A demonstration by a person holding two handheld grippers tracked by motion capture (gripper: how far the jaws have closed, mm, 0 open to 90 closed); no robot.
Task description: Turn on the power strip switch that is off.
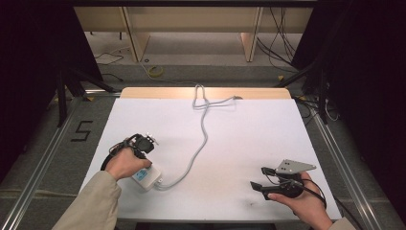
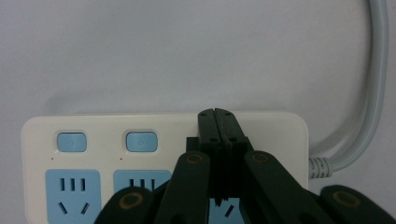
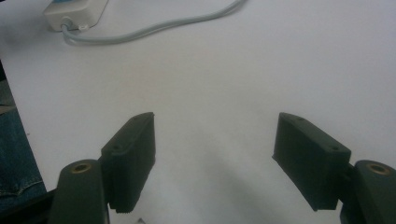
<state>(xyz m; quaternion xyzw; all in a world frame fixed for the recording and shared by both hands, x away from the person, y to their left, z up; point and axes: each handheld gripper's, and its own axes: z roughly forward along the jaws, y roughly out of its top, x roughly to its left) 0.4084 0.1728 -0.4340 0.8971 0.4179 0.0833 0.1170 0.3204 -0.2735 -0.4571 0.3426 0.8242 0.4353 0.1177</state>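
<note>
Left gripper (image 2: 218, 122) fingers together over power strip (image 2: 93, 140) buttons.

My black left hand-held gripper (image 2: 218, 114) points down, jaws pressed together, my left hand (image 1: 127, 163) wrapped around it. My black right hand-held gripper (image 3: 215, 158) hovers low, jaws spread wide apart.

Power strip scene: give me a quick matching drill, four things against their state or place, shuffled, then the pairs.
Things:
1. left hand-held gripper
2. right hand-held gripper
3. power strip
4. grey cable

States or places:
A. jaws wide apart above bare white table
B. cream body with blue buttons and sockets
C. jaws closed together over the strip
D. runs from the strip to the table's far edge

Pairs: 1-C, 2-A, 3-B, 4-D
</note>
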